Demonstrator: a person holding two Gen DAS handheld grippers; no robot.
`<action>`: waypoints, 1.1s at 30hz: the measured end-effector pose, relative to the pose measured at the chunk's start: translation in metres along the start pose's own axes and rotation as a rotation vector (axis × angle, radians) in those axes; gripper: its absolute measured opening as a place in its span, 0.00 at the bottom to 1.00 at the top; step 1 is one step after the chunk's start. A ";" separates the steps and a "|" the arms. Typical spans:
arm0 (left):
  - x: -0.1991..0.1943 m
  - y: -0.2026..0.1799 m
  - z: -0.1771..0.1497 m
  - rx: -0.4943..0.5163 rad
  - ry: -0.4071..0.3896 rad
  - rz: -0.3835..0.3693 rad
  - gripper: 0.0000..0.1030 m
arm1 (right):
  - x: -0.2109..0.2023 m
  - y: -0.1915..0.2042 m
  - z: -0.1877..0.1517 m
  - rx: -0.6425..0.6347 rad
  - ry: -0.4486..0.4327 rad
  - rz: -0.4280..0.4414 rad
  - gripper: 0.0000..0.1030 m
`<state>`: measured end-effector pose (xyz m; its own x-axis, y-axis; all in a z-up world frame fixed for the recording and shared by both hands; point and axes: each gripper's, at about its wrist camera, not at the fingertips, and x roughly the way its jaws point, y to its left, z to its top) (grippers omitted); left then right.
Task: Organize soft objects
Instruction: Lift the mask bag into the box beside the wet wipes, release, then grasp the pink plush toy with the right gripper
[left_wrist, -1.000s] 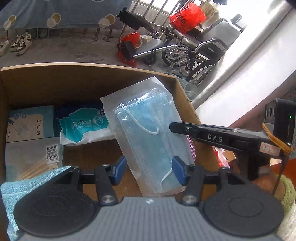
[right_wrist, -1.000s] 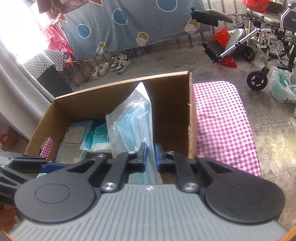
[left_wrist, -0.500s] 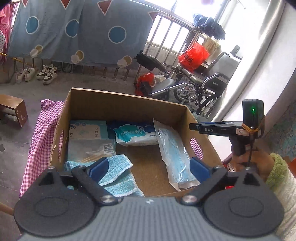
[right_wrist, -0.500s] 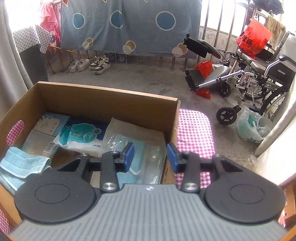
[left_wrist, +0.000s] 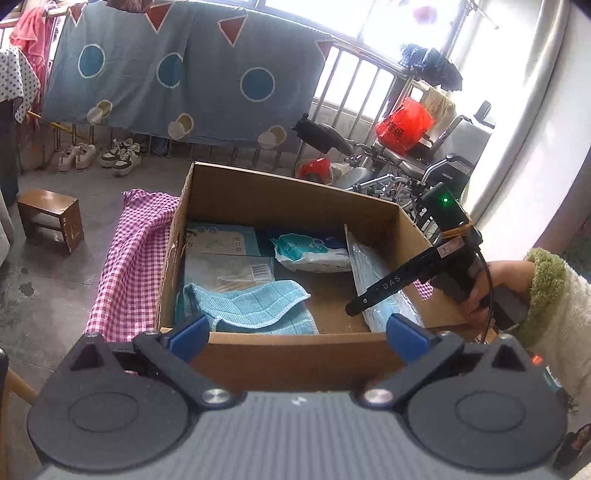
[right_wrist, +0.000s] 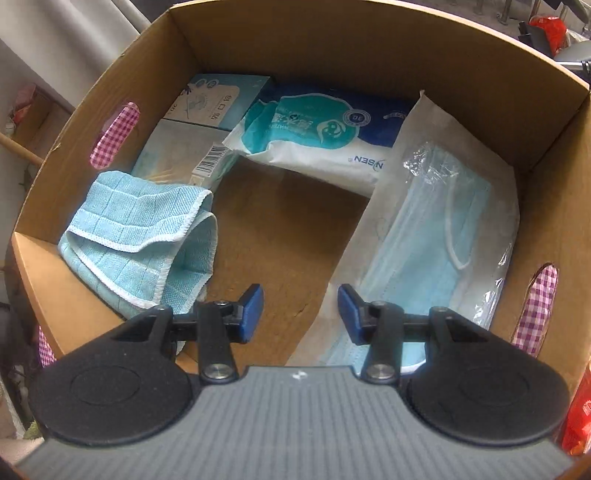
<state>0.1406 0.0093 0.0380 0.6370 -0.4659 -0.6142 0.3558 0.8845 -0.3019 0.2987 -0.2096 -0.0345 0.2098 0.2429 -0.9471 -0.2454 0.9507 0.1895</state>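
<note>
While both grippers are hanging empty, the mask pack is lying in the cardboard box.
Your right gripper jaws have just been opening above it, lower right of frame (nothing between them); your left gripper is gaping wide, also just opened, before the near wall.

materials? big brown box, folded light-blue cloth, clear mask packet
Big brown box: corrugated cardboard, matte, raw cut edges. Folded light-blue cloth: woven, probably microfibre, with grid texture and stitched white hem. Clear mask packet: glossy crinkled plastic film over what looks like paper backing.
</note>
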 end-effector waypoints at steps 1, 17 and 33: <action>-0.001 0.002 -0.003 0.000 0.001 0.001 0.99 | 0.002 -0.007 0.002 0.023 0.005 -0.003 0.43; -0.008 0.013 -0.029 -0.054 0.082 -0.011 1.00 | -0.178 -0.004 -0.132 0.190 -0.529 0.381 0.82; 0.087 -0.081 -0.084 0.252 0.444 -0.254 0.99 | -0.094 0.026 -0.261 0.406 -0.514 0.244 0.93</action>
<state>0.1099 -0.1007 -0.0524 0.1815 -0.5591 -0.8090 0.6473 0.6872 -0.3297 0.0253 -0.2578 -0.0080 0.6392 0.4237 -0.6418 0.0100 0.8299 0.5578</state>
